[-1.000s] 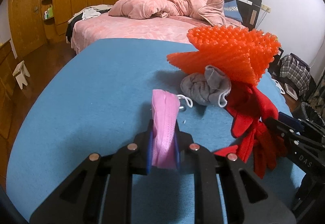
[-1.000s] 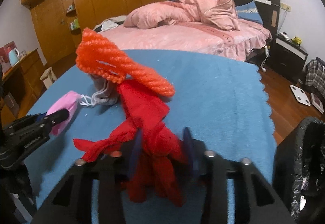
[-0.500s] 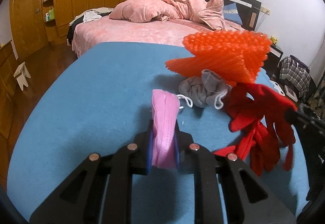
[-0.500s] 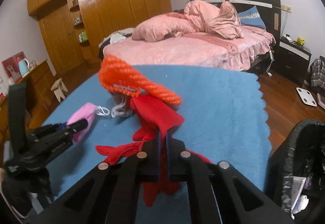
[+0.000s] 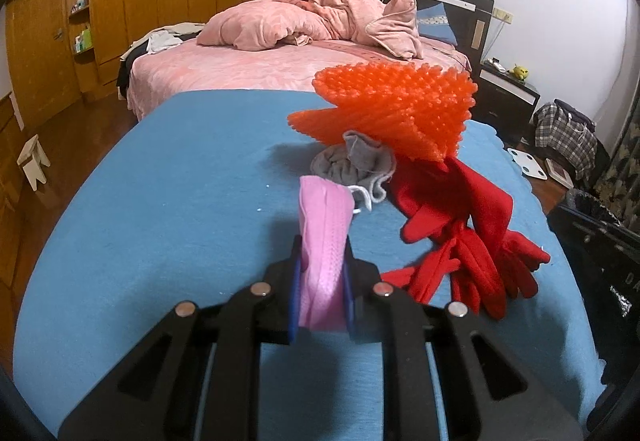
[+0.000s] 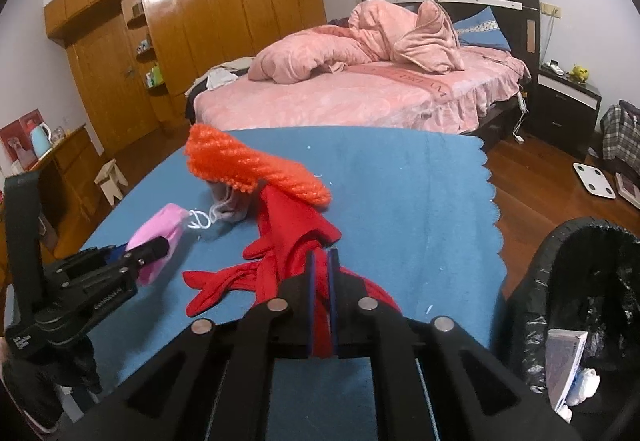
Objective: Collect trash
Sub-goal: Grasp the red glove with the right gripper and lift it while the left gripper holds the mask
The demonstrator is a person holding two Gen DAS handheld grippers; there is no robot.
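Pink face mask (image 5: 322,241), soft and pleated with a white ear loop, is standing pinched between the clenched jaws of the left gripper (image 5: 321,273) above the fuzzy blue cloth (image 5: 180,201). Jaws of the right gripper (image 6: 321,283) are clamping limp red fleece gloves (image 6: 288,237), which are lying beside a nubby orange foam net (image 5: 392,109) and a crumpled grey sock (image 5: 352,161)

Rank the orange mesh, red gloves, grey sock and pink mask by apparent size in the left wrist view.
1. orange mesh and red gloves: alike, not ranked.
2. pink mask: sits nearest the camera, so its rank is unsure.
3. grey sock: partly hidden under the mesh.
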